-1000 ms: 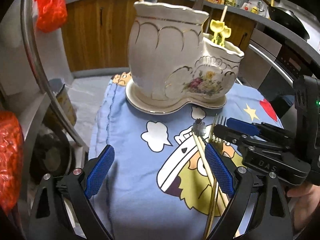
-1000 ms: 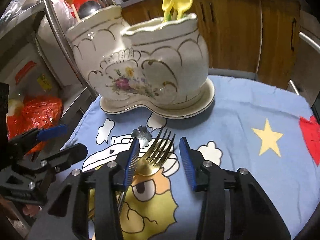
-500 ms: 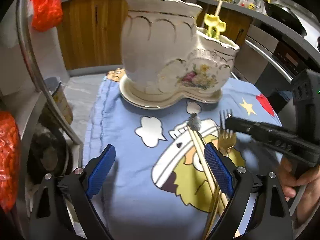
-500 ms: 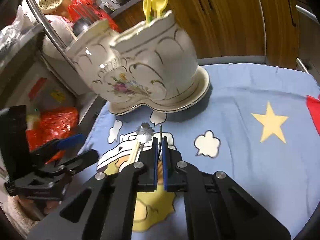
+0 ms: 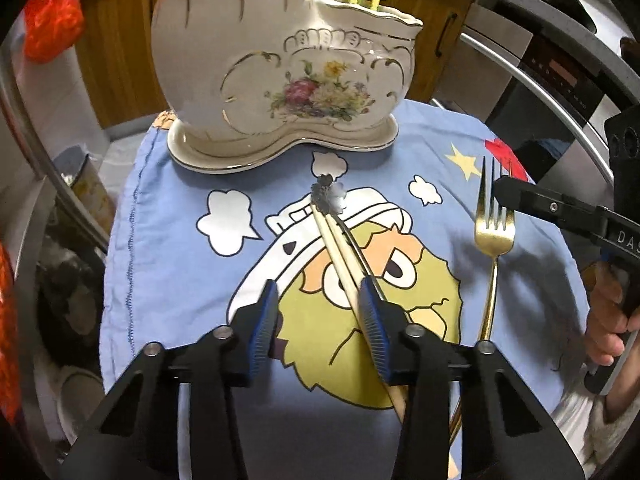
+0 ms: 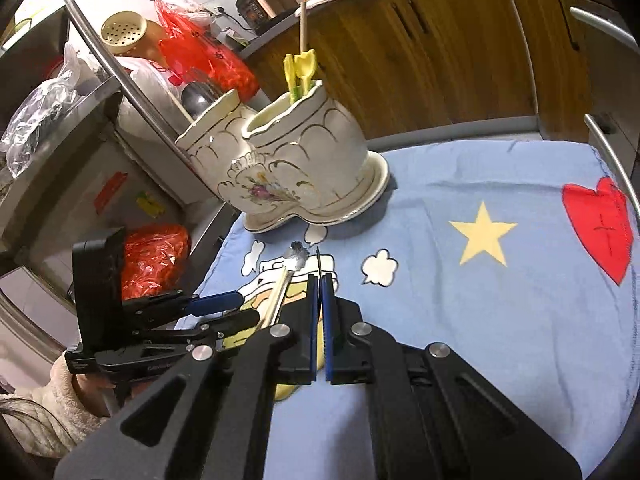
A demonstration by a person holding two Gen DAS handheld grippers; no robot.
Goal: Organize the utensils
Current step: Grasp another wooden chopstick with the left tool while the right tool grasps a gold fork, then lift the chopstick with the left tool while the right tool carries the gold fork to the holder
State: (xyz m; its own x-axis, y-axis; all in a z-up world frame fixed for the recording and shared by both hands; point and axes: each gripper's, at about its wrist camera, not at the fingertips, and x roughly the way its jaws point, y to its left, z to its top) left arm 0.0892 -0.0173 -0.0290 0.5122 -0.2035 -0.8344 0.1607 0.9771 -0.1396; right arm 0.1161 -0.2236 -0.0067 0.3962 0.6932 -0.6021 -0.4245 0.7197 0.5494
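Nearest the left wrist camera, the left tongs (image 5: pixel 318 326) are being held apart over the blue cartoon cloth (image 5: pixel 160 264), the right pad lying against the pale chopsticks (image 5: pixel 340 252); contact is hard to judge. Only this view is showing the gold fork (image 5: pixel 493 236) whole, raised by its tines. In the right wrist view, the right tongs (image 6: pixel 319 306) are being kept clamped on that fork, seen there only as a thin edge. Farther back, the ceramic holder (image 6: pixel 296 172) is standing on the desk, yellow utensils (image 6: pixel 301 70) rising from it; its top is being cut off in the left view.
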